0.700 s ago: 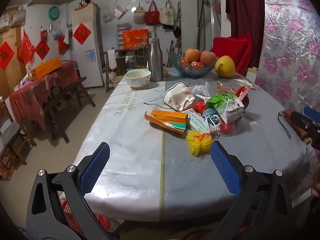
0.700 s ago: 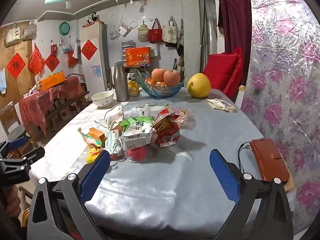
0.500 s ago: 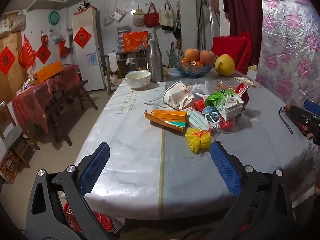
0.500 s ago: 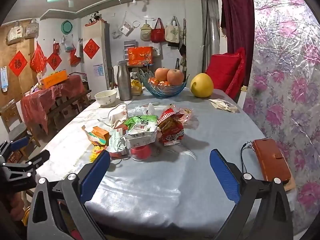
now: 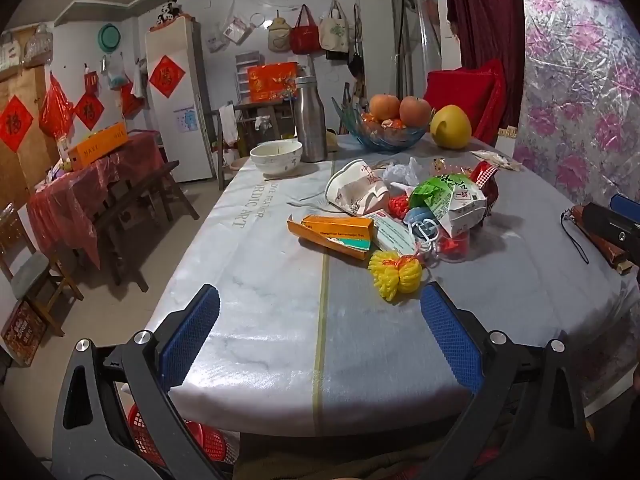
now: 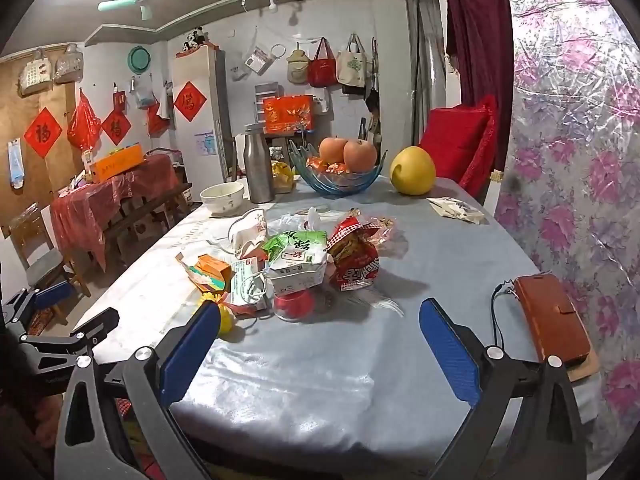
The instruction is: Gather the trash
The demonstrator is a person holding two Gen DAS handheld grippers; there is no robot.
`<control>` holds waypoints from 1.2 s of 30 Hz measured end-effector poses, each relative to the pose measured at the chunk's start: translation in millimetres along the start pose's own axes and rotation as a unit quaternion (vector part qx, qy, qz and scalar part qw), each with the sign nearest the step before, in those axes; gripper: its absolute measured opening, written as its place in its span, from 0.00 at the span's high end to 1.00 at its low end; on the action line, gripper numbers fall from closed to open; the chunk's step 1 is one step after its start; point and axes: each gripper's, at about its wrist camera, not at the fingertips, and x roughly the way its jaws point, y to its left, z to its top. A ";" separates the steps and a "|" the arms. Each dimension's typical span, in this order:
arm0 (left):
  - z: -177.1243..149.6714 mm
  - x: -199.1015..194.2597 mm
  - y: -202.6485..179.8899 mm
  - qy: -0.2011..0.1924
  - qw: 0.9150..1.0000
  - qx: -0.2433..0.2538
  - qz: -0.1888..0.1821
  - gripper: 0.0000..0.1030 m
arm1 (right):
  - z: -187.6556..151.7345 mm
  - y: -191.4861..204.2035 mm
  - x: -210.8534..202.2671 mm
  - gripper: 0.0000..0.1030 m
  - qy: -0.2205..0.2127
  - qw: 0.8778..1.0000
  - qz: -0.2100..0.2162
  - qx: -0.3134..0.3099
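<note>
Blue-padded left claw (image 5: 320,320) has edged closer to the trash pile (image 5: 404,216).

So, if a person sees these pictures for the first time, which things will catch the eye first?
Probably the heap of trash in the middle of the table: wrappers, a flattened orange box and a yellow net ball at its near edge. Behind it, at the far end, stands a blue glass fruit bowl with a big yellow pomelo beside it. Near the right edge lies a brown wallet.
</note>
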 end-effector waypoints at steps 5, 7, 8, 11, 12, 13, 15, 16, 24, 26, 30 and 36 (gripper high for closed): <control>-1.6 1.4 -1.2 0.002 1.000 0.001 -0.002 0.06 | -1.5 0.3 -0.2 0.05 0.000 1.000 0.004 0.000; -2.1 1.8 -1.1 0.003 1.000 0.001 -0.002 0.06 | -2.1 -0.4 1.2 0.05 0.000 1.000 0.005 0.000; -2.6 2.1 -1.7 0.004 1.000 0.002 -0.002 0.06 | -2.3 -0.4 1.2 0.05 0.000 1.000 0.006 0.001; -2.6 2.2 -1.2 0.004 1.000 0.001 -0.002 0.06 | -2.6 -0.6 1.4 0.05 0.000 1.000 0.006 0.001; -2.6 2.4 -1.3 0.004 1.000 0.001 -0.002 0.06 | -2.6 -0.7 1.5 0.05 0.000 1.000 0.006 0.002; -2.6 2.4 -1.3 0.004 1.000 0.001 -0.002 0.06 | -2.7 -0.7 1.4 0.05 0.001 1.000 0.007 0.002; -3.6 3.4 -2.2 0.006 1.000 0.000 -0.002 0.06 | -3.3 -0.3 1.6 0.05 0.000 1.000 0.007 0.001; -3.1 3.2 -1.6 0.005 1.000 0.001 -0.002 0.06 | -3.8 0.0 1.8 0.05 0.000 1.000 0.008 0.002; -4.1 3.9 -2.0 0.005 1.000 0.001 -0.002 0.06 | -4.0 -0.3 1.8 0.05 0.000 1.000 0.008 0.003; -4.0 3.8 -2.0 0.005 1.000 0.001 -0.002 0.06 | -3.9 -0.4 2.0 0.05 0.001 1.000 0.008 0.003; -4.3 4.0 -2.0 0.005 1.000 0.001 -0.002 0.06 | -4.2 -0.4 1.9 0.05 0.001 1.000 0.009 0.004; -4.4 4.0 -1.8 0.006 1.000 0.001 -0.002 0.06 | -5.0 0.0 2.3 0.05 -0.001 1.000 0.008 0.005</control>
